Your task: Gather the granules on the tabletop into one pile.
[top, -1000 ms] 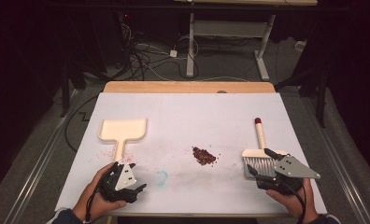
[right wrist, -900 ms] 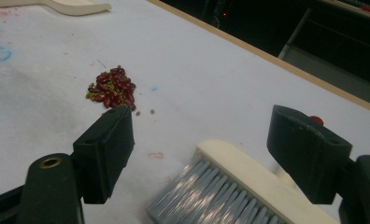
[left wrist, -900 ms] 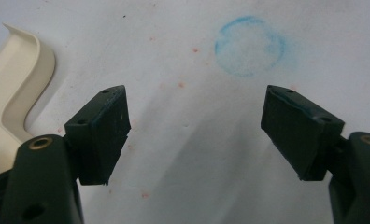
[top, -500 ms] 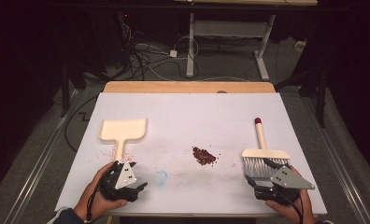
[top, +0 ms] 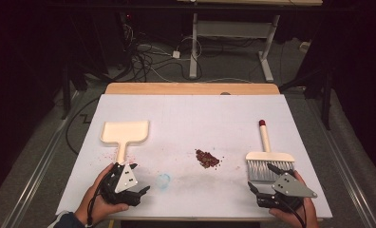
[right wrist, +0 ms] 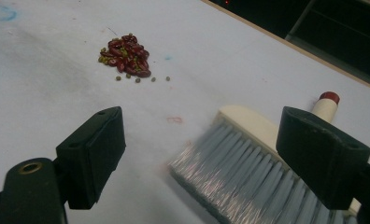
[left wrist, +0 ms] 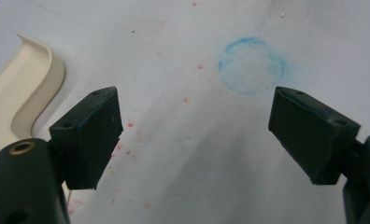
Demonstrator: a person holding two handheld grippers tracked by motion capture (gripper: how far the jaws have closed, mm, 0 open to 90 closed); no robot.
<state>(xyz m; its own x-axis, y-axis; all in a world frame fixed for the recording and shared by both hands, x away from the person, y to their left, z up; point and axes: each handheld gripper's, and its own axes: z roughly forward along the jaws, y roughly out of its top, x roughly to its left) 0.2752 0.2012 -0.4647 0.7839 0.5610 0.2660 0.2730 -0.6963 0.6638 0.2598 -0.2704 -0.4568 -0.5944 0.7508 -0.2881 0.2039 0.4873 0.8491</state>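
Two tools lie on the white counter (top: pixel 191 114). The cream dustpan (top: pixel 125 132) rests at the left, its handle pointing toward the left tongs (top: pixel 137 183), whose jaws have just been opening and stand wide over bare surface beside a blue ring mark (left wrist: pixel 251 65). The brush (top: pixel 269 160) lies at the right, grey bristles nearest the right tongs (top: pixel 261 178); their jaws, likewise just opened wide, grip nothing. A small pile of red beans (top: pixel 207 158) sits between dustpan and brush.
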